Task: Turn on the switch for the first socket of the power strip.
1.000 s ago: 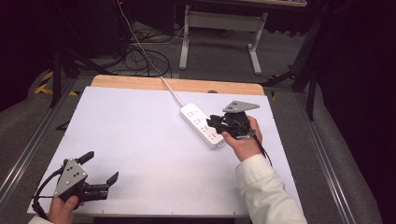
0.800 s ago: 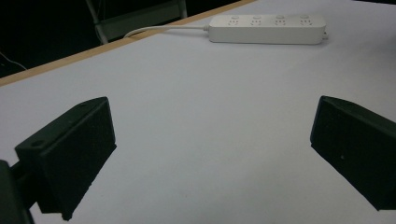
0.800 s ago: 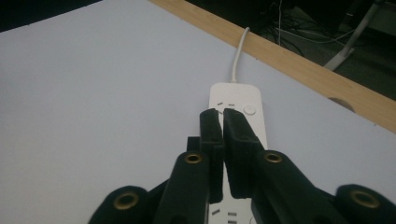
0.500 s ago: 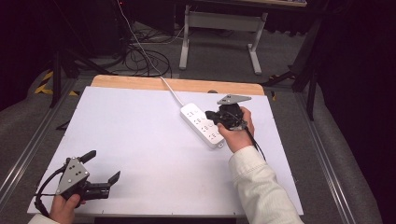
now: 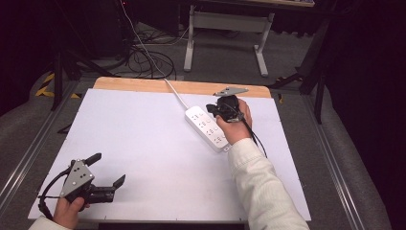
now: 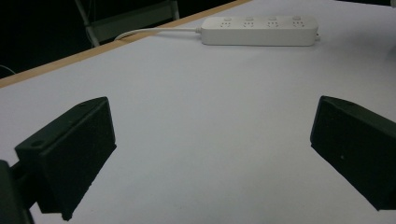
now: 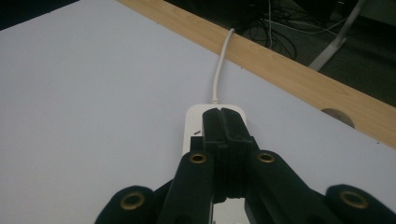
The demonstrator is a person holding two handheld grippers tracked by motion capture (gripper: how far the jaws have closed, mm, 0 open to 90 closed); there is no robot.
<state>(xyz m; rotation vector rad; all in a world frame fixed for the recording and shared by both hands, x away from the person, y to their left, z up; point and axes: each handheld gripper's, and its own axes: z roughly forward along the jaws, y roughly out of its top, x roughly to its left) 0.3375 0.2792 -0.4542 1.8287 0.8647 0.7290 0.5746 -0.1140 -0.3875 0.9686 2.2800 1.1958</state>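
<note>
1. A white power strip (image 5: pixel 207 128) lies slanted on the bench (image 5: pixel 143 139), in the upper middle of the high view.
2. The right claw (image 5: pixel 210 109) sits over its far end, jaws pressed together, holding nothing.
3. The left claw (image 5: pixel 107 170) is wide open at the lower left, well apart from the power strip.

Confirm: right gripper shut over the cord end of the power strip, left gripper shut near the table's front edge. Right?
One thing is off: the left gripper is open, not shut. The left gripper view shows its two jaws wide apart with bare white table between them. The rest holds: the right gripper is shut over the cord end of the power strip.
</note>
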